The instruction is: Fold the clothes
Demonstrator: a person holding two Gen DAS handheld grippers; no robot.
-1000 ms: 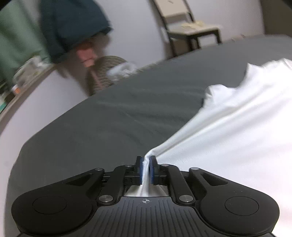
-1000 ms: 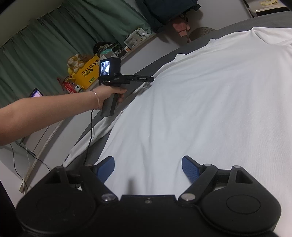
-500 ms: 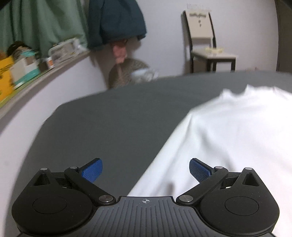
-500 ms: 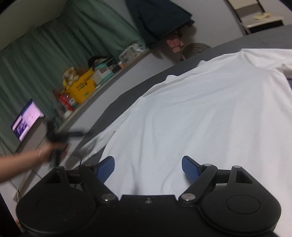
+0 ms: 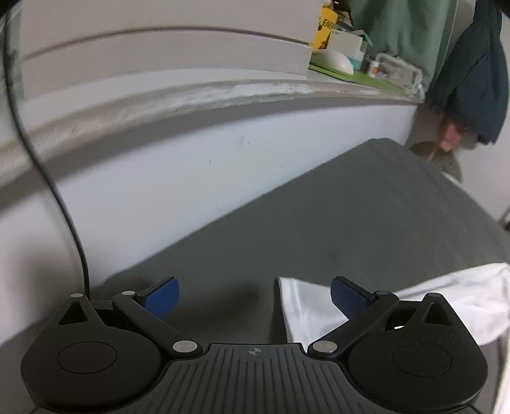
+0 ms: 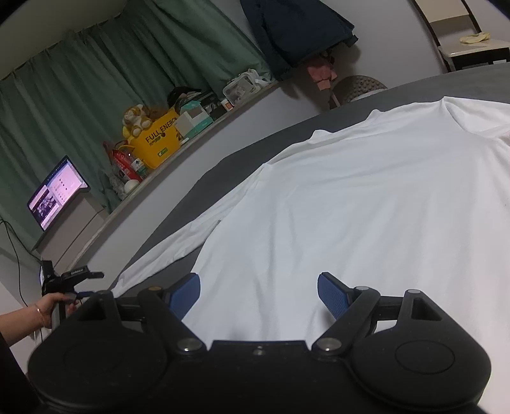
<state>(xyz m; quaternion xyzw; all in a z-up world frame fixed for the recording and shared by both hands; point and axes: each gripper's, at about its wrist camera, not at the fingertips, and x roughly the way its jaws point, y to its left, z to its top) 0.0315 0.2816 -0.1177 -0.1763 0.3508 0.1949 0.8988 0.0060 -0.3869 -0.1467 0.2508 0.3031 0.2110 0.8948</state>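
A white long-sleeved shirt (image 6: 366, 197) lies spread flat on the dark grey bed (image 6: 229, 172). Its sleeve (image 6: 178, 242) stretches out to the lower left, towards the bed's edge. In the left wrist view the sleeve's cuff (image 5: 302, 305) lies on the sheet just under the right-hand finger of my left gripper (image 5: 255, 297). That gripper is open and holds nothing. In the right wrist view a hand (image 6: 51, 305) holds the left gripper (image 6: 92, 284) beyond the sleeve's end. My right gripper (image 6: 258, 296) hovers open over the shirt's lower body, with nothing between its pads.
A low white wall (image 5: 191, 178) with a ledge runs along the bed's left side. The ledge carries a yellow bag (image 6: 156, 140), boxes and a lit laptop (image 6: 57, 191). A black cable (image 5: 57, 191) hangs by the left gripper. A dark jacket (image 6: 296, 28) and a chair (image 6: 468, 41) stand at the far wall.
The left gripper let go of the pinched shirt fabric, opened wide, and swept back along the sleeve to the cuff near the wall. The right gripper rose slightly.
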